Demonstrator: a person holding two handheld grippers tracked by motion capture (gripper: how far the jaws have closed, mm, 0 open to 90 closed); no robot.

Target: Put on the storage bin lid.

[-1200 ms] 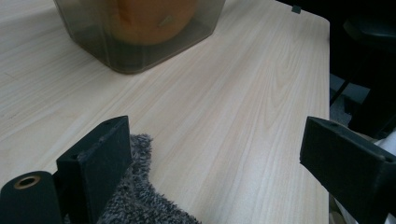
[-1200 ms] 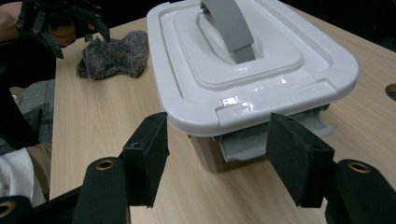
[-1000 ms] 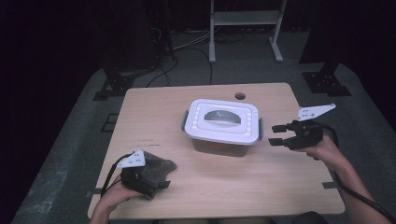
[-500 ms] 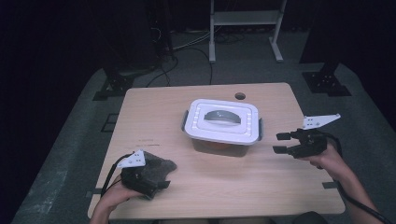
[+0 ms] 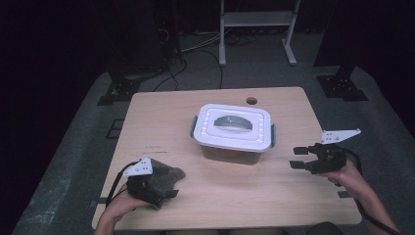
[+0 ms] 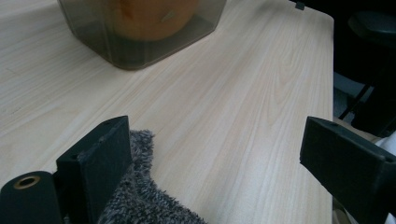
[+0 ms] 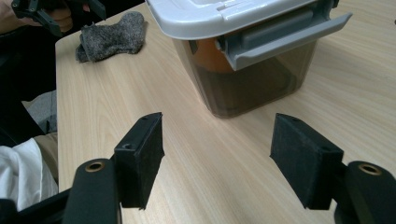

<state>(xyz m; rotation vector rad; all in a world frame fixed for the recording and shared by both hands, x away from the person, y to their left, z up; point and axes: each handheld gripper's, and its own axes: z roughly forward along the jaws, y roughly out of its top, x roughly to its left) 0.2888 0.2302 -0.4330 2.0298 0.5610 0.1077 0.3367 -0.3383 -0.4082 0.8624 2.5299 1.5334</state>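
A light wooden table (image 5: 220, 196) seen from above, with a person's forearms entering from the near edge, each hand holding a two-jaw gripper. No brand, label or writing can be read on anything.

Near the table's centre stands a rectangular storage box (image 5: 232, 133) with smoky translucent walls, a white lid (image 5: 234, 128) and a grey carry handle (image 5: 232, 121) lying flat along the lid. The box's long axis runs roughly left to right across the table, turned slightly so its right end sits nearer the person. Grey latches (image 7: 285, 37) clip down at both short ends. Something orange (image 6: 149, 16) shows through the walls; what it is cannot be told.

The right gripper (image 5: 298, 157) hovers low over the table, near the box's right end but apart from it, its jaws pointing left toward the box. Its jaws have just been opening and stand wide apart, with bare wood between them and nothing held.

The left gripper (image 5: 169, 188) rests at the near left corner of the table, well apart from the box. Its jaws are spread wide. A dark grey fuzzy cloth (image 6: 140, 200) lies crumpled under and beside it, touching one jaw, while the other jaw stands clear of it, so the cloth is not clamped.
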